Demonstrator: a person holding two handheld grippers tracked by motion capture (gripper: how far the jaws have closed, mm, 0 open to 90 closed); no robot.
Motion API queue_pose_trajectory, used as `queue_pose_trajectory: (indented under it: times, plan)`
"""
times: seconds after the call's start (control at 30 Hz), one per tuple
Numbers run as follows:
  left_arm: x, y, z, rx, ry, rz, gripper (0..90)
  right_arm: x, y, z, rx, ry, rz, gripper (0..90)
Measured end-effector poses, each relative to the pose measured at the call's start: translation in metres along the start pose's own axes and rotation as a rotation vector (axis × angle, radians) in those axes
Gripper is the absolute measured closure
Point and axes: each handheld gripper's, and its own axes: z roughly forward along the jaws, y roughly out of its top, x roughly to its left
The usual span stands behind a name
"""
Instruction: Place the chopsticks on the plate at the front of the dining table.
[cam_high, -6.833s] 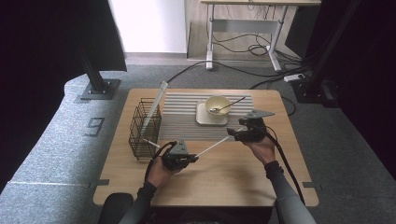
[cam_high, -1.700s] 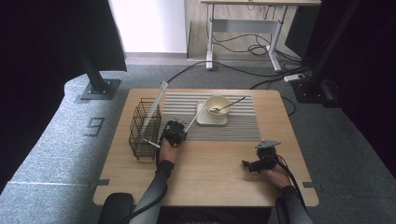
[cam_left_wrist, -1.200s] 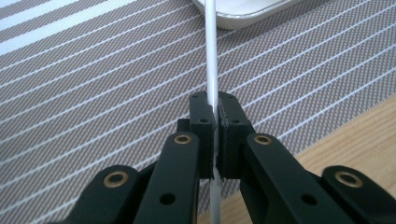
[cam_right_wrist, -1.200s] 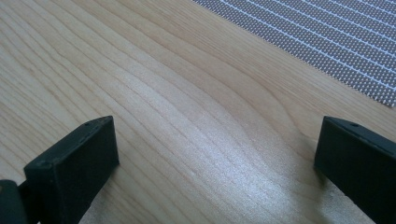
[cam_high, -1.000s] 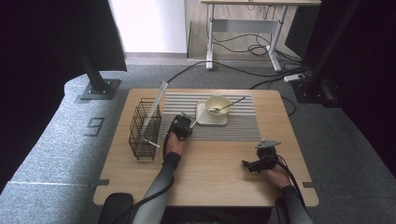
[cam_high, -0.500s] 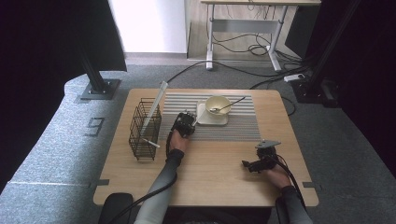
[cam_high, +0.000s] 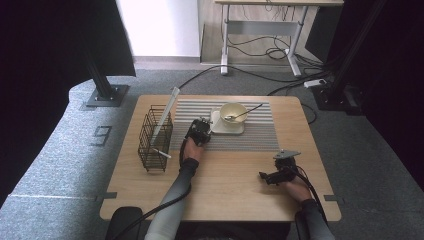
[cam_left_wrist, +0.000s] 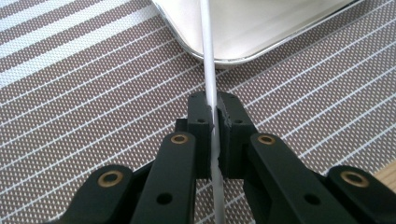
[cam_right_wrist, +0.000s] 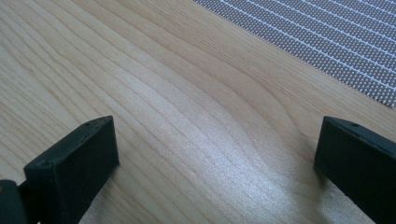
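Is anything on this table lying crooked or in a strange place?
One white stick leans far out of the wire basket instead of standing inside. Another white stick, pinched in the left gripper, rests its end on the plate. The spoon overhangs the bowl.

The surface (cam_high: 225, 185) is pale wood with a clear flowing grain and a soft satin sheen, smooth to the eye in the right gripper view. The placemat (cam_high: 260, 132) on it is a woven, matt mesh, brown-grey with white stripes, finely textured. The tray (cam_left_wrist: 261, 28) looks like smooth, faintly glossy cream plastic or ceramic; which of the two cannot be told. The bowl (cam_high: 233, 111) shares that cream, smooth finish. The white stick (cam_left_wrist: 208, 60) looks like smooth matt plastic. The fingers (cam_left_wrist: 201, 126) are matt black plastic with brass-coloured metal rivets. The basket (cam_high: 155, 137) is thin dark metal wire. The floor is rough grey carpet.
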Motion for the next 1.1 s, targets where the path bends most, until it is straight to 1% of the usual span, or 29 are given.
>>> queue_pose_trajectory:
  times: [0.13, 0.23, 0.37, 0.5, 0.57, 0.6, 0.63, 0.67, 0.73, 0.8, 0.83, 0.9, 0.97, 1.03, 1.1]
  plan:
    - [0.002, 0.000, -0.001, -0.008, -0.009, -0.009, 84.0, 0.000, 0.000, 0.000, 0.000, 0.000, 0.000, 0.0]
    - [0.001, 0.000, -0.002, -0.008, -0.016, -0.002, 83.3, 0.000, 0.000, 0.000, 0.000, 0.000, 0.000, 0.0]
    - [-0.001, 0.000, -0.003, -0.015, -0.012, 0.002, 79.1, 0.000, 0.000, 0.000, 0.000, 0.000, 0.000, 0.0]
    - [-0.001, -0.001, -0.004, -0.030, -0.014, -0.003, 65.9, 0.000, 0.000, 0.000, 0.000, 0.000, 0.000, 0.0]
    - [-0.002, -0.002, -0.003, -0.036, -0.020, 0.000, 57.8, 0.000, 0.000, 0.000, 0.000, 0.000, 0.000, 0.0]
    - [-0.002, -0.002, -0.002, -0.045, -0.030, 0.000, 50.7, 0.000, 0.000, 0.000, 0.000, 0.000, 0.000, 0.0]
    - [-0.002, -0.003, -0.002, -0.059, -0.046, -0.004, 48.6, 0.000, 0.000, 0.000, 0.000, 0.000, 0.000, 0.0]
    - [-0.002, -0.004, -0.002, -0.065, -0.050, -0.007, 48.6, 0.000, 0.000, 0.000, 0.000, 0.000, 0.000, 0.0]
    - [-0.002, -0.006, -0.002, -0.087, -0.073, -0.015, 42.1, 0.000, 0.000, 0.000, 0.000, 0.000, 0.000, 0.0]
    - [-0.003, -0.007, -0.003, -0.095, -0.081, -0.016, 39.9, 0.000, 0.000, 0.000, 0.000, 0.000, 0.000, 0.0]
    - [-0.004, -0.008, -0.003, -0.095, -0.093, -0.015, 38.1, 0.000, 0.000, 0.000, 0.000, 0.000, 0.000, 0.0]
    - [-0.006, -0.009, -0.002, -0.091, -0.103, -0.013, 34.9, 0.000, 0.000, 0.000, 0.000, 0.000, 0.000, 0.0]
    - [-0.007, -0.010, -0.002, -0.097, -0.116, -0.016, 30.4, 0.000, 0.000, 0.000, 0.000, 0.000, 0.000, 0.0]
    - [-0.009, -0.011, -0.002, -0.101, -0.134, -0.010, 26.8, 0.000, 0.000, 0.000, 0.000, 0.000, 0.000, 0.0]
    - [-0.011, -0.012, -0.002, -0.100, -0.141, 0.004, 25.4, 0.000, 0.000, 0.000, 0.000, 0.000, 0.000, 0.0]
